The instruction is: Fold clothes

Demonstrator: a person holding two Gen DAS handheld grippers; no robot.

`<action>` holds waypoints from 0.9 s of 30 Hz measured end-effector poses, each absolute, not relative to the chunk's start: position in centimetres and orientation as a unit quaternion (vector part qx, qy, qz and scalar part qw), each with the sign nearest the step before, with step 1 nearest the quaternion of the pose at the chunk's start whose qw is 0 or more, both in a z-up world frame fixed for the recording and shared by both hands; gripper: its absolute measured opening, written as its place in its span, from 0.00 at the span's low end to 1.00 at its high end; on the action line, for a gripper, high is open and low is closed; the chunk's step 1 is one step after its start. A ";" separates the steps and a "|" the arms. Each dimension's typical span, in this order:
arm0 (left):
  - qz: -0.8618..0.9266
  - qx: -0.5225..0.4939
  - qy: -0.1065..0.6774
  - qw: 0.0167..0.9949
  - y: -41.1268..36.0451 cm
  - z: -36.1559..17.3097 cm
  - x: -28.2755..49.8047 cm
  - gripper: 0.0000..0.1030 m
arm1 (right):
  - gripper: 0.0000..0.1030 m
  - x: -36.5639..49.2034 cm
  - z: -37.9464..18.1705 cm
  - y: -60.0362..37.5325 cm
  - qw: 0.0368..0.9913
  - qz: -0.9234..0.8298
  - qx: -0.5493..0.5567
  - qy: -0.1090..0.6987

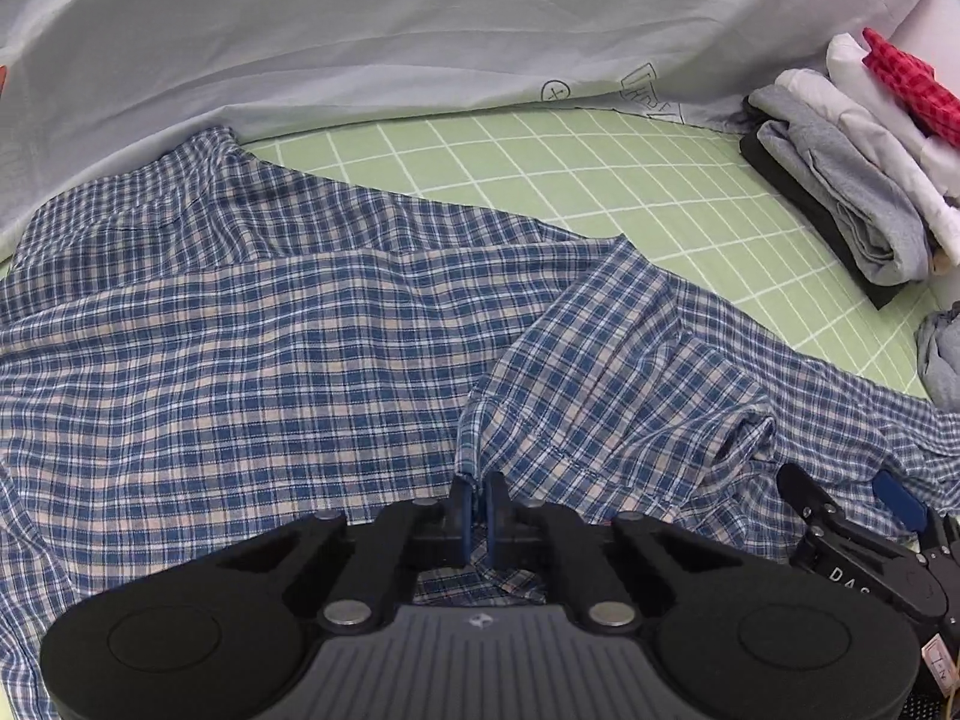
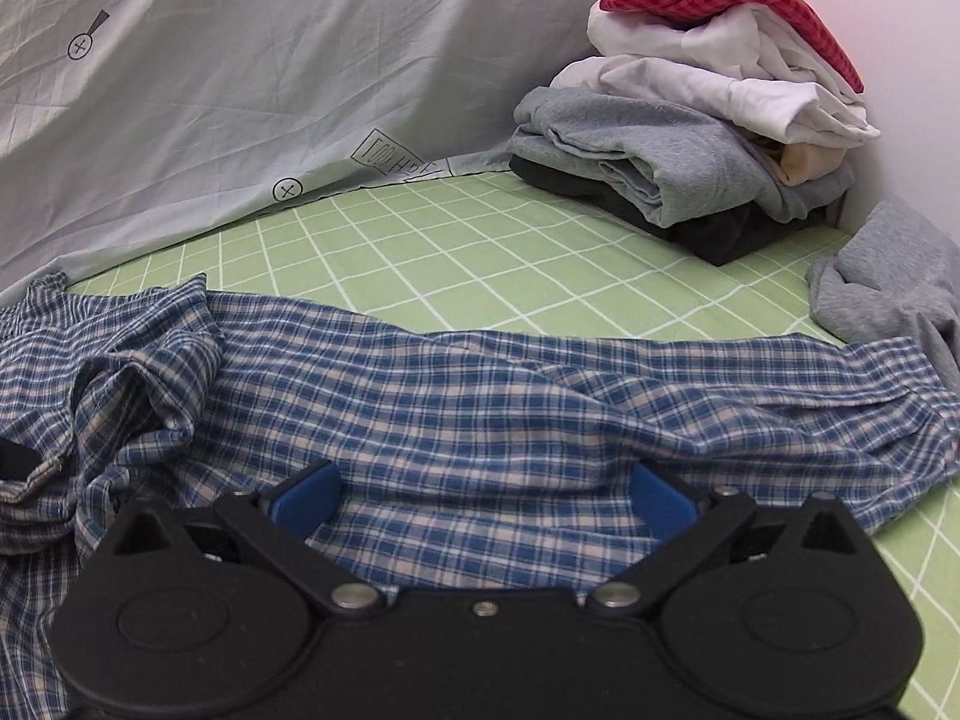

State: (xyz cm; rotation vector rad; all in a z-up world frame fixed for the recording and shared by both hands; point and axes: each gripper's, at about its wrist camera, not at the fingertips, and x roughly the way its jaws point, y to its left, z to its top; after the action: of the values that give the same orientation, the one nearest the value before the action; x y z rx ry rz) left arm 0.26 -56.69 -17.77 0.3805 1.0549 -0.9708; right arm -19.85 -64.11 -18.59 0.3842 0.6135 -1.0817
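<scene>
A blue, white and beige plaid shirt lies spread over the green checked sheet. My left gripper is shut on a raised fold of the shirt, near a bunched sleeve. My right gripper is open, its blue pads wide apart, low over the flat plaid shirt. It also shows at the right edge of the left wrist view. The bunched part of the shirt lies to its left.
A stack of folded clothes, grey, white, black and red-checked on top, stands at the back right corner; it also shows in the left wrist view. A loose grey garment lies right of the shirt. A pale grey sheet hangs behind.
</scene>
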 end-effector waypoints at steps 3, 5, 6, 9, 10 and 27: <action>-0.428 0.150 0.478 0.752 -55.1 -16.4 0.0 0.02 | 1.00 -19.9 -18.6 -64.2 0.796 -0.503 0.179 0.285; -0.419 0.129 0.480 0.760 -53.6 -15.4 -0.3 0.02 | 1.00 -19.9 -18.6 -64.1 0.796 -0.503 0.179 0.285; -0.414 0.119 0.481 0.764 -52.7 -14.9 -0.4 0.02 | 1.00 -19.8 -18.6 -64.1 0.796 -0.503 0.179 0.285; -0.388 0.089 0.492 0.774 -49.6 -13.8 -1.3 0.02 | 1.00 -19.8 -18.6 -64.1 0.796 -0.503 0.179 0.285; -0.378 0.077 0.497 0.778 -48.4 -13.5 -1.8 0.02 | 1.00 -19.8 -18.6 -64.1 0.796 -0.503 0.179 0.285; -0.210 -0.082 0.540 0.811 -30.6 -13.2 -10.9 0.02 | 1.00 -19.3 -18.6 -64.1 0.802 -0.494 0.174 0.288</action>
State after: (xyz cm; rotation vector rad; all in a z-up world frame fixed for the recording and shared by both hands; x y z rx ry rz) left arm -10.87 -30.64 -13.23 -0.1762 1.1538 -0.4494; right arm -19.35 -64.13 -18.63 0.3737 0.6169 -1.0584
